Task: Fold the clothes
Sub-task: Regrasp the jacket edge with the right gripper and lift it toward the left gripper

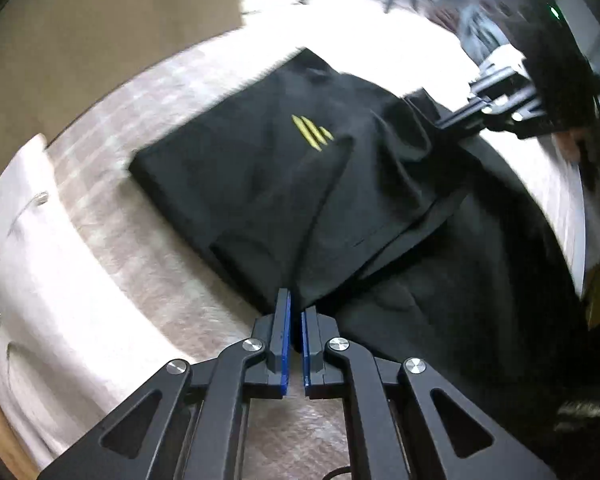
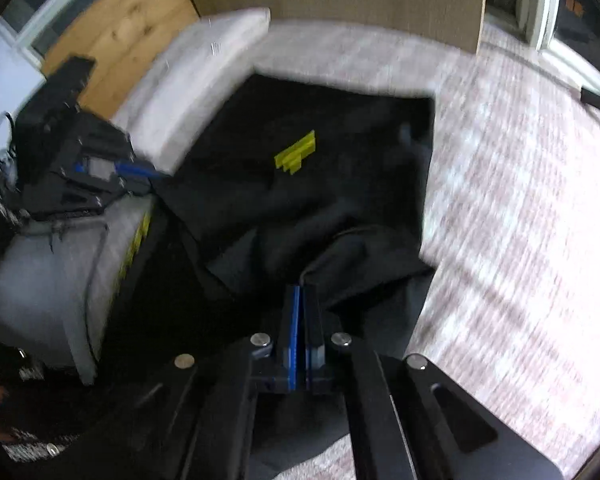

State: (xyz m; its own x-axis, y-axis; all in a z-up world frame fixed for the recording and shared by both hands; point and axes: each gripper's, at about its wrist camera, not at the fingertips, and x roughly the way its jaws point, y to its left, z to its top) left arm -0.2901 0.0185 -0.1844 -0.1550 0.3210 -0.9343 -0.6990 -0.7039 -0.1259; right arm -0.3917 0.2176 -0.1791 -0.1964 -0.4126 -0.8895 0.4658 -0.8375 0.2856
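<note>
**Black shirt pinched at two points over the bed**

The black shirt lies across a pale woven bedspread, partly spread flat and partly drawn up into folds toward the near side. A small yellow logo shows face up on the flat part. A white pillow sits just beside the shirt on the left of the left wrist view.

The left claw is clenched on the near edge of the cloth, its blue-lined jaws almost closed with a thin ridge of fabric running up from between them. The right claw is likewise clamped on a bunched fold of the same shirt; in the left wrist view it shows at the far right, gripping another part of the edge. Both pictures are blurred, so the exact seam held is hard to tell.

The shirt looks light, thin and quite limp: it sags and creases wherever it is not supported, and it will drape rather than hold a shape. It is not fragile, but a single layer can slip out of a narrow pinch. Holding at the hem or corners, well apart and with the edge kept taut between both claws, seems the surest way to lay a clean fold.
</note>
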